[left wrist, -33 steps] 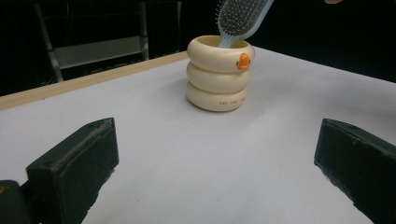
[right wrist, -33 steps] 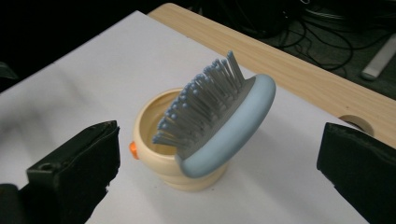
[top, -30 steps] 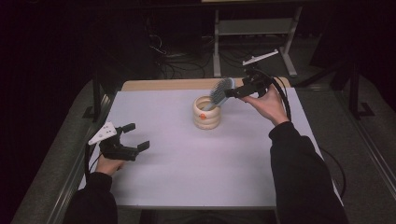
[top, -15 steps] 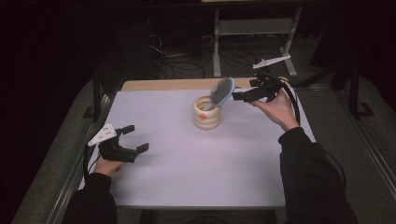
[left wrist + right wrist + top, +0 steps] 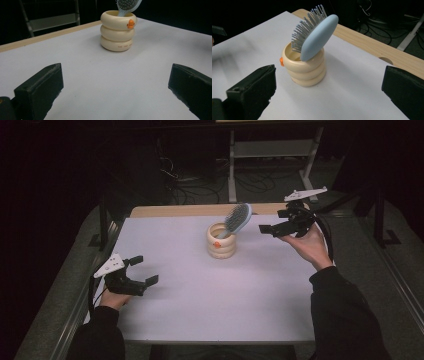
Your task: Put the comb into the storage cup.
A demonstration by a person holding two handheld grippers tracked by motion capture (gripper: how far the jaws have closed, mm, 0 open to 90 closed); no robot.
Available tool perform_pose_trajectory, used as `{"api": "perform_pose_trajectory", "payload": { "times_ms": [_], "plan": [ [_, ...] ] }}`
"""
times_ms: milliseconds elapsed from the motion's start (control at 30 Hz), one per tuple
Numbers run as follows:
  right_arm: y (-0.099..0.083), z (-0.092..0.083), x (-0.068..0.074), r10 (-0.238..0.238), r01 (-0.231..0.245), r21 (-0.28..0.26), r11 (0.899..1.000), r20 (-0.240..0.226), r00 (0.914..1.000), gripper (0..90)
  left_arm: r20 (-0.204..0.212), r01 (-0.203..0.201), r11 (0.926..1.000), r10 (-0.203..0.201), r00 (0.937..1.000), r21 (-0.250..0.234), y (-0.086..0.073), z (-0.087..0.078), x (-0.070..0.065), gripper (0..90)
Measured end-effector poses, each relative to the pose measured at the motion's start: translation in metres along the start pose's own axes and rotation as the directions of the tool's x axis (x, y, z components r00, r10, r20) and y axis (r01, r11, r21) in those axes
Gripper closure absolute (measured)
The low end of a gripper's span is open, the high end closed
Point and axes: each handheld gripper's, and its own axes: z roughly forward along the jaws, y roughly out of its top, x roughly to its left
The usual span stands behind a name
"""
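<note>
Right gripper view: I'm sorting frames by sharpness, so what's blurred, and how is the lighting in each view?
Right gripper view: hairbrush and cup sharp, far-left table smeared. Left gripper view: cup crisp, jaws soft. High view: table evenly lit, surroundings dark.

The person's left black two-jaw gripper (image 5: 138, 270) rests low at the near left, jaws spread wide, its grey three-cornered plate on top. The right black two-jaw gripper (image 5: 274, 226) is held raised at the far right in an upturned hand (image 5: 307, 240), jaws wide apart and holding nothing. Both forearms wear dark sleeves.
</note>
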Motion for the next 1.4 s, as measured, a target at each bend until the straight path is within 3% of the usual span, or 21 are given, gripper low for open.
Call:
{"api": "perform_pose_trajectory", "payload": {
  "times_ms": [333,633,1400],
  "plan": [
    [-0.015,-0.008,0.001,-0.012,0.012,-0.019,1.0,0.005,0.9999,0.0,-0.03,-0.003,1.0,0.003,0.9995,-0.008,-0.001,-0.005,0.001,0.0],
    [-0.034,-0.017,-0.003,0.01,-0.01,-0.053,0.999,0.005,0.9999,0.0,-0.035,-0.002,0.9999,0.002,0.9994,-0.017,-0.001,-0.007,0.002,0.0],
    [-0.091,-0.028,0.002,0.028,-0.027,-0.052,0.998,0.014,0.9995,0.0,-0.045,-0.004,1.0,0.003,0.999,-0.007,-0.002,-0.008,0.002,0.0]
  ]
}}
